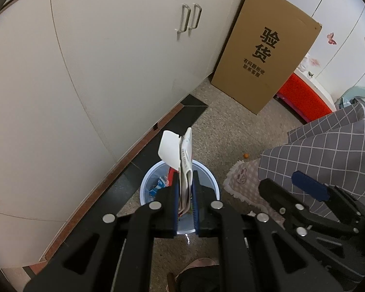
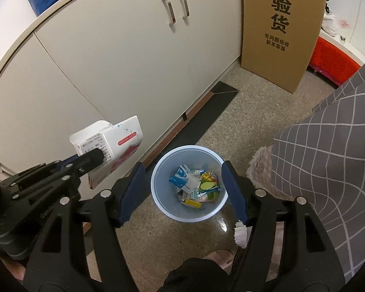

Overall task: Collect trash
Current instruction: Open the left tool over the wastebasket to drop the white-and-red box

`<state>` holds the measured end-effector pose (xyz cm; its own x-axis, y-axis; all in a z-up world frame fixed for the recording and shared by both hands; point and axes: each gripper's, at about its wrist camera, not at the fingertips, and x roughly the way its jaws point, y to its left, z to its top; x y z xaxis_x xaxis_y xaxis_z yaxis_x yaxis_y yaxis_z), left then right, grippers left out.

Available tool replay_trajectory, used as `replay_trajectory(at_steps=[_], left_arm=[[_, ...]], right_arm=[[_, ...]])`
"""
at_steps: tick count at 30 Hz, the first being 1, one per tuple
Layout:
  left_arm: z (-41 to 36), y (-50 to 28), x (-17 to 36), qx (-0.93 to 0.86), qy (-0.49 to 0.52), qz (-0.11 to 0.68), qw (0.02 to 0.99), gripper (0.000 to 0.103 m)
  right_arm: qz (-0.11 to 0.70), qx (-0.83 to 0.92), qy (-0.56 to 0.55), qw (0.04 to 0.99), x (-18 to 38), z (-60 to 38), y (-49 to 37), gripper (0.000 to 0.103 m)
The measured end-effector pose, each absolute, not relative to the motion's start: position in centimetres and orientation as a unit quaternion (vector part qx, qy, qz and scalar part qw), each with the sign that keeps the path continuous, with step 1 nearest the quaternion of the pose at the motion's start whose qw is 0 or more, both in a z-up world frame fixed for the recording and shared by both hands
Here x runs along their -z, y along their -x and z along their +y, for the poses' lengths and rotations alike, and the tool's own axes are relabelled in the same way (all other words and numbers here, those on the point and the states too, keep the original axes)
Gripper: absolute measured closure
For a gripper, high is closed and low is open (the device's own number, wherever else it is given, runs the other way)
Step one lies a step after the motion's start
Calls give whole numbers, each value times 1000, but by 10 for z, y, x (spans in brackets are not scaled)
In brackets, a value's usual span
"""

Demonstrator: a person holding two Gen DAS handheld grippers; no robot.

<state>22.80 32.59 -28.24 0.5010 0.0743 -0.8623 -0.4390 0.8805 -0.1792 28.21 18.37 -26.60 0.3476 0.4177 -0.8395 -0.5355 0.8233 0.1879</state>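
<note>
Left gripper (image 1: 185,189): clamped on a flattened white carton (image 1: 182,160), held above the bin (image 2: 158,194). Right gripper (image 2: 182,189): jaws spread, nothing between them, over the bin. Bin: on the floor beside the cabinet (image 2: 109,60), holding cartons and wrappers (image 2: 194,185).

the bin (image 2: 189,182) stands on the floor (image 2: 243,112) before the cabinet (image 2: 114,68), cartons (image 2: 197,182) inside it.

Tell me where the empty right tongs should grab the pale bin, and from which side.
Take the bin by its rim, from above, one finger inside and one outside the wall. It stands upright and open-topped on the floor, and looks wider than the open right tongs can span. The near rim is bare, while cartons lie lower inside. The left tongs are shut on a flattened carton.
</note>
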Motion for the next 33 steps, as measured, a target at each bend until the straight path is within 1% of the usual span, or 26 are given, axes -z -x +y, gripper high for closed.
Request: replay_trajectory(at_steps=[10,16,18,20,21,22,24,28,33], left_arm=[[312,-235,280,-143,176,483,846,94],[306,-241,276,-137,171,483,848,93],[305,-244,274,-141,174,481,848,92],[307,-246,274,-147,189,481,843,82],[308,-247,275,-145,195,484,841,64],[309,-247,275,-146,199,485,839,51],[309,-246,273,-156,198,480,840,49],[304,-242,265,-155,198,474,844,43],[299,-234,248,-153,195,463,851,41]], right_arm=[[472,-278,36,836,248,165,-285,36],[436,-277,16,856,231,152,-282,35],[428,-276,13,860,227,147,-281,35],[425,-275,9,862,223,144,-280,33],[425,-275,7,863,222,142,-280,32],[425,-274,5,863,221,142,-281,32],[424,-273,5,864,220,139,-281,32],[421,-268,6,866,216,135,-279,32],[409,-265,5,873,203,125,-270,32]])
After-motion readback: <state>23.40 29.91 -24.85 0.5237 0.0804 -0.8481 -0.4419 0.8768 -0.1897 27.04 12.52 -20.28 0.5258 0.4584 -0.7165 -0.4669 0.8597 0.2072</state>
